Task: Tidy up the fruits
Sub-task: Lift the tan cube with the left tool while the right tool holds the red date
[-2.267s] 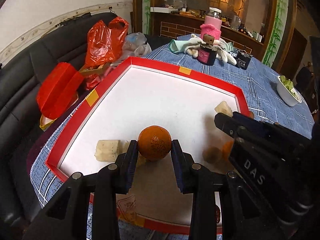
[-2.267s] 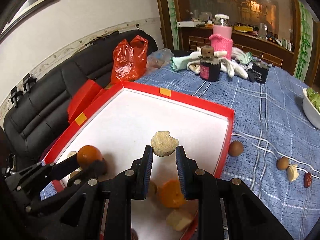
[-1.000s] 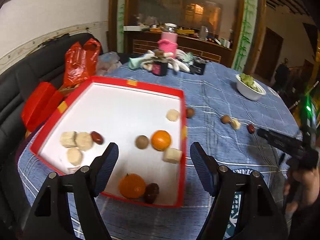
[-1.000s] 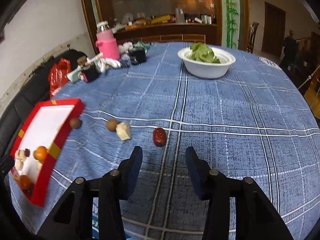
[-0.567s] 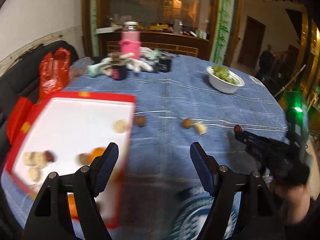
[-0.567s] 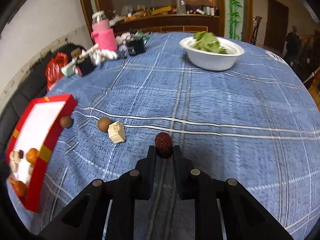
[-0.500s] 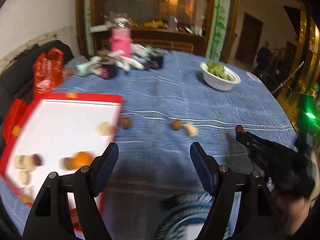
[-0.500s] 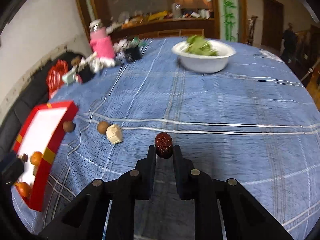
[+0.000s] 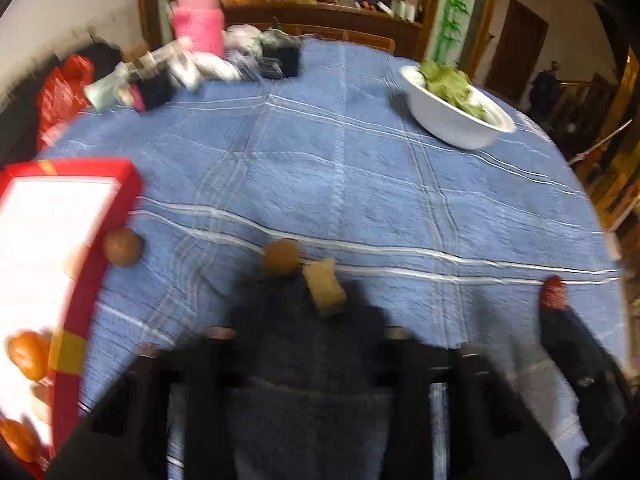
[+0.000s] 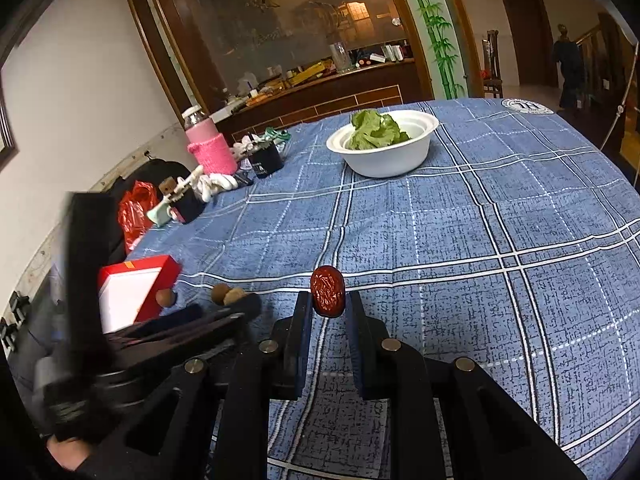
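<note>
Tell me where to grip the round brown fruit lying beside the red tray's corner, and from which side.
Grip the round brown fruit across its middle, coming from above. It is a smooth ball, and the red tray wall seems to touch its left side, so set the fingers along that wall.

Blue checked table [image 10: 460,240]: bowl [image 10: 384,156], tray [image 10: 132,288]

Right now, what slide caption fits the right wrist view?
Right hand-held gripper shut on a red date above the blue checked tablecloth, white bowl of greens behind.
</note>
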{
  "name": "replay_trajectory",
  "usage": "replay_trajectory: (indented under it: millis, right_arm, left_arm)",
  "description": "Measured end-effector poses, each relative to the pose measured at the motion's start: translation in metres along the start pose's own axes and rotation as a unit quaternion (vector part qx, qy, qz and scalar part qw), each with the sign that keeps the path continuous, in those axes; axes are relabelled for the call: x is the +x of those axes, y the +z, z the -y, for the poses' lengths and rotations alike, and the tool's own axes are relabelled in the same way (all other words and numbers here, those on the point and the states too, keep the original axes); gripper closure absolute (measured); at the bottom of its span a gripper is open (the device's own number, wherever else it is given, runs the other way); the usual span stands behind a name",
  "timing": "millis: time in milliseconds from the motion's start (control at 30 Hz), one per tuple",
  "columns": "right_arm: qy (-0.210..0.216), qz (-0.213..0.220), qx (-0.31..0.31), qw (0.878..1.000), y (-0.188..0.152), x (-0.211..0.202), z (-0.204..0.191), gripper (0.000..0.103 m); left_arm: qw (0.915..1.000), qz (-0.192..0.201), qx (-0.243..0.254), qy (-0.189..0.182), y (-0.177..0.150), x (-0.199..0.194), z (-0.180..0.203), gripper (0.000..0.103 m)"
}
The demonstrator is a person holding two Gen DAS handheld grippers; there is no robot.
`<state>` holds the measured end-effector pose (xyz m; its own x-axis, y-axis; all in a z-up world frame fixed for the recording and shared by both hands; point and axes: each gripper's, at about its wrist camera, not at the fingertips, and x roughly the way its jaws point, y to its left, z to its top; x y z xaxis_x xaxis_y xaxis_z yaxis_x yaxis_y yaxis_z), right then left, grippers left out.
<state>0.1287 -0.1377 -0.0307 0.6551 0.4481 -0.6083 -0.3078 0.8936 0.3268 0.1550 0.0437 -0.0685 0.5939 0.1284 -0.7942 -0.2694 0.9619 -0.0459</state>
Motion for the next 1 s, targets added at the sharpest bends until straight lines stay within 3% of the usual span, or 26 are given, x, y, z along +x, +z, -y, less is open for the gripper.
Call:
replay_trajectory:
  millis: [233, 500, 667, 1000]
  right_arm:
    - [0.001, 0.002, -0.005, 1.000, -0.002, -0.002, -0.003, 0.085]
    - [-0.037, 0.004, -0.017, 0.999, -0.004, -0.008, -0.009, 0.085]
    - [-0.060, 0.004, -0.041, 0.997, -0.026, -0.034, -0.020, 0.085]
    - [-0.077, 0.018, -0.026, 0.997, -0.056, -0.060, -0.019, 0.085]
  left_arm:
    - [0.9996, 0.016, 0.009, -0.023, -0.019, -0.035, -0.008, 0.091]
    - [0.9985, 0.034, 0.032, -0.030, -0.048, -0.069, -0.007, 0.091]
    - [0.9979, 0.038, 0.037, -0.037, -0.057, -0.076, -0.009, 0.091]
    - [0.9974, 0.043, 0.040, -0.041, -0.068, -0.078, -0.013, 0.091]
